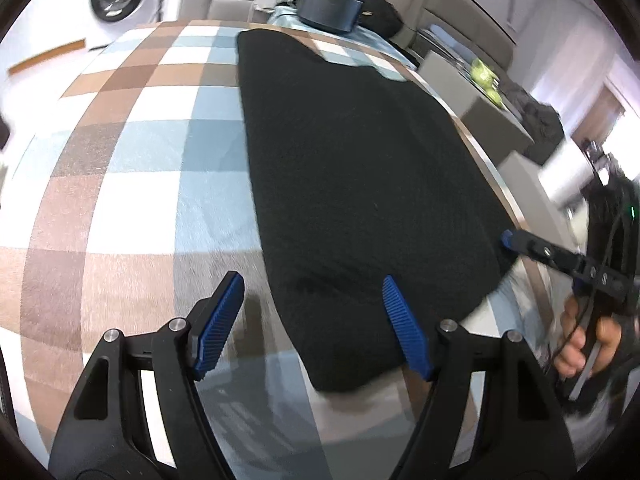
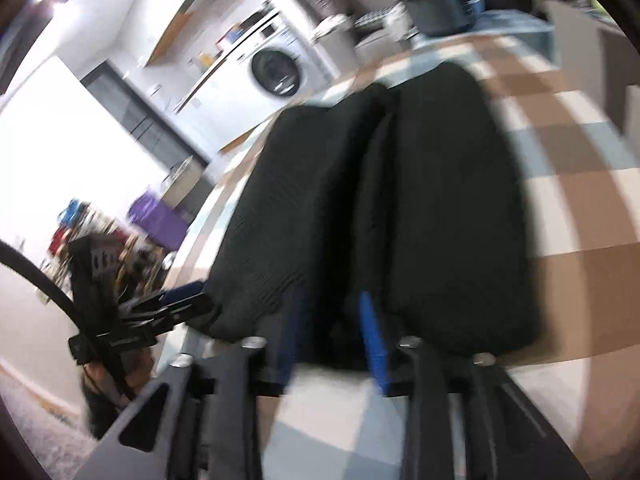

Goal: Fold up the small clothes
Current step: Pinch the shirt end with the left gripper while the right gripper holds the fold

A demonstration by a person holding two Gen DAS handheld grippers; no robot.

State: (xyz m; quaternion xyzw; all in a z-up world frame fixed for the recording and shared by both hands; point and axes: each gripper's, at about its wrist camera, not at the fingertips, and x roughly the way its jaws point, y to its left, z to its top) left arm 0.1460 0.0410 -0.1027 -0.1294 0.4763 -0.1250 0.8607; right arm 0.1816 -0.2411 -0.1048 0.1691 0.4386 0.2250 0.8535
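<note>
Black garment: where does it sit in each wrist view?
Left wrist view: black garment runs from top centre down to the lower middle, right of centre.
Right wrist view: it fills the centre, with a lengthwise crease.
Shared landmark: the dark pot beyond its far end.

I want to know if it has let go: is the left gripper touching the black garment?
Apart. The left wrist view shows the left gripper open, one blue pad over the checkered cloth, the other over the black garment, neither pinching fabric.

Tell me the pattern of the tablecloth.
Checked tablecloth: brown, pale blue and white squares, clearest in the left wrist view.
</note>
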